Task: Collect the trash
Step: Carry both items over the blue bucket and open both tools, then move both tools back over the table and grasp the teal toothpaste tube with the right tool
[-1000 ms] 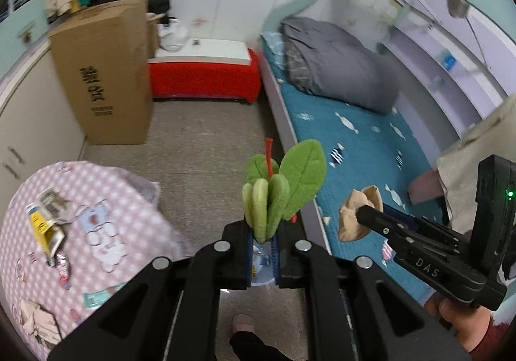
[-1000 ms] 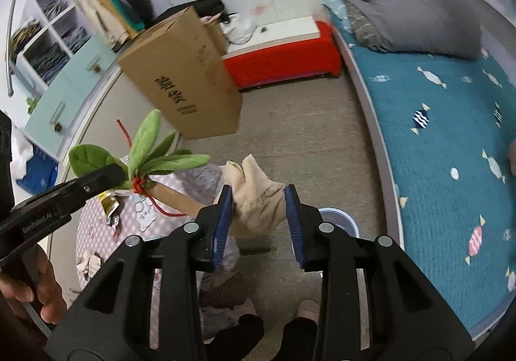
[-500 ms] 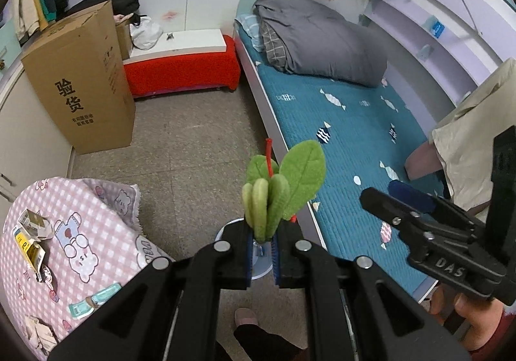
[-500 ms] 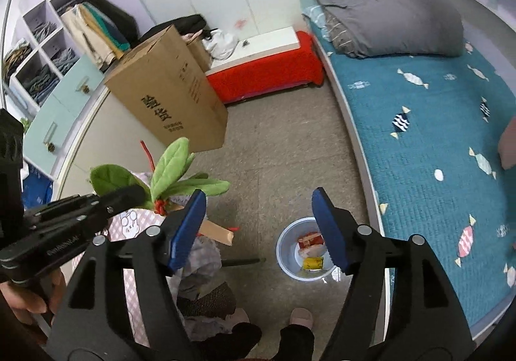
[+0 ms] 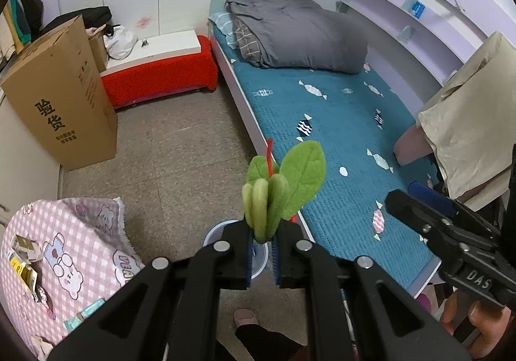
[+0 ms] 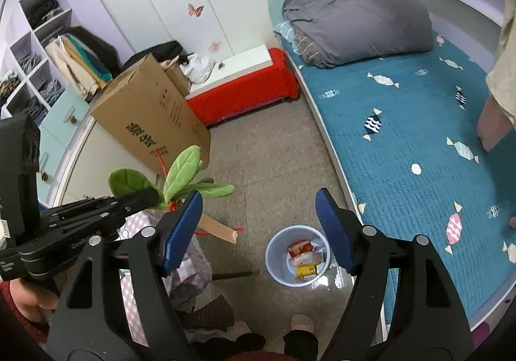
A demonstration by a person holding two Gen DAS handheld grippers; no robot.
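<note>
The left hand-held gripper (image 5: pixel 262 251) clenched a green plush plant (image 5: pixel 283 183). The right hand-held gripper (image 6: pixel 258 228) hung released above the trash bin (image 6: pixel 298 256) on the floor.

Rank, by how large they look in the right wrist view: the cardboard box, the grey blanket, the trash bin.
1. grey blanket and cardboard box: they look nearly alike, so I leave them unranked.
2. trash bin, clearly smallest, though nearest the camera.

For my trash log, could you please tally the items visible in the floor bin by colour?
Red-and-white packet: 1
Yellow packet: 1
Pale crumpled piece: 1
Total: 3 visible in the bin; more may lie underneath.
</note>
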